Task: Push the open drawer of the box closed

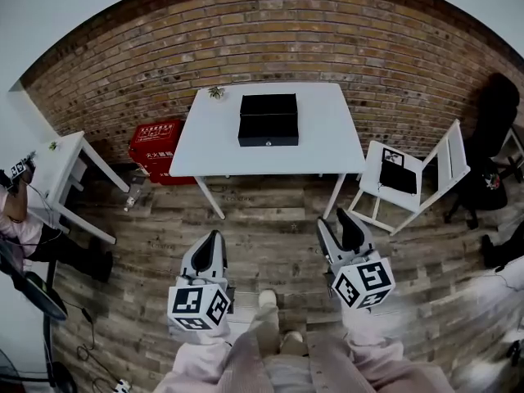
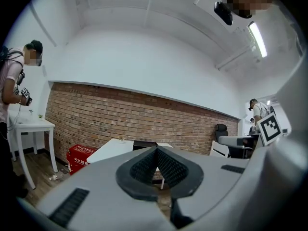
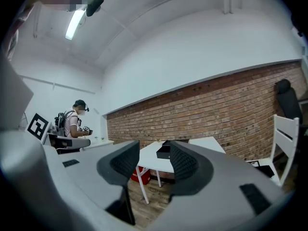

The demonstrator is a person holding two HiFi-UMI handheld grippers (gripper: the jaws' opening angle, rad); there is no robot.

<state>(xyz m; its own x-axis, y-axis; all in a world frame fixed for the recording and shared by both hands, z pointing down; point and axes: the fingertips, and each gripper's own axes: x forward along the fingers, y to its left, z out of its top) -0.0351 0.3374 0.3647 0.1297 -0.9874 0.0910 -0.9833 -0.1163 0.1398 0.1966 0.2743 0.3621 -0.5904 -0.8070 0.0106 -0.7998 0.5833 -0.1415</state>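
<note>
Nothing of the job is done yet, as far as I can judge. The black box [image 1: 268, 105] sits on the white table [image 1: 205, 142], about mid-table and toward its far edge by the brick wall. Its drawer [image 1: 268, 132] stands pulled out toward the table's near edge, with the front panel facing me.

I am standing on the wooden floor [image 1: 270, 219], well short of the table's near edge, and neither tool is close to the drawer. My left gripper [image 1: 214, 237] is held out level toward the table. Its fingers are pressed together at the tips with nothing between them. My right gripper [image 1: 340, 223] also points at the table. Its fingers are spread wide and are empty, and in the right gripper view I see only the far-off table and box through the gap.

All of it is left to do: I have to come up to the table's near edge, set a gripper against the drawer front, and push it flush into the box.
</note>
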